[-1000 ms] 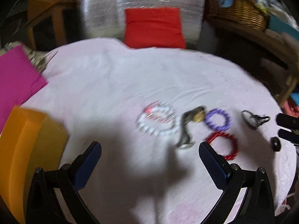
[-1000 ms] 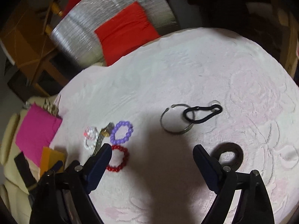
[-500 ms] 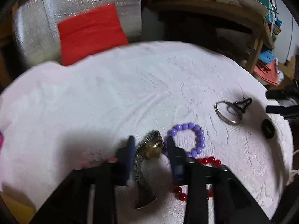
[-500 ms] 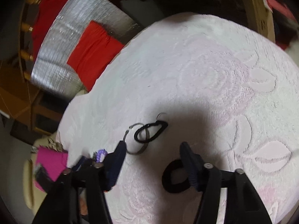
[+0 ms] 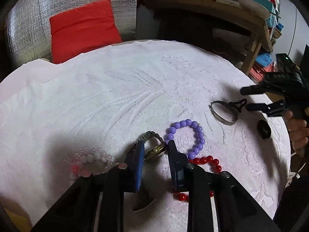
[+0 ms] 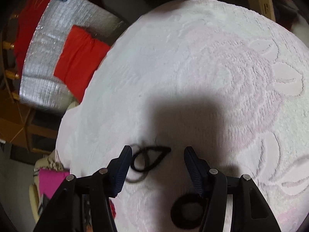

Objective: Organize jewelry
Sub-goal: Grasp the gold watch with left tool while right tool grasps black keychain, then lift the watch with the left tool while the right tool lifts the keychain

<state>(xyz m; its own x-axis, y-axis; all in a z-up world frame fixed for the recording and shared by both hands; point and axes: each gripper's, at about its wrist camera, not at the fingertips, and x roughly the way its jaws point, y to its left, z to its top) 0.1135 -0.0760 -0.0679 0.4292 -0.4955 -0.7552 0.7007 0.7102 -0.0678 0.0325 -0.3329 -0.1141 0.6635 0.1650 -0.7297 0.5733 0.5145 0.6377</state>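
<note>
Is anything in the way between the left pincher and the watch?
Nothing visible is. The left gripper already has its fingers either side of the watch face. The purple bracelet lies just to the right of it, the white bracelet to the left, neither between the fingers.

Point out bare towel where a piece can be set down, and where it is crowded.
Free: the wide stretch of white towel between the red cushion and the jewelry row. Crowded: the near edge, with pale bead bracelet, watch, purple bracelet, red bracelet, metal bangle and black ring.
</note>
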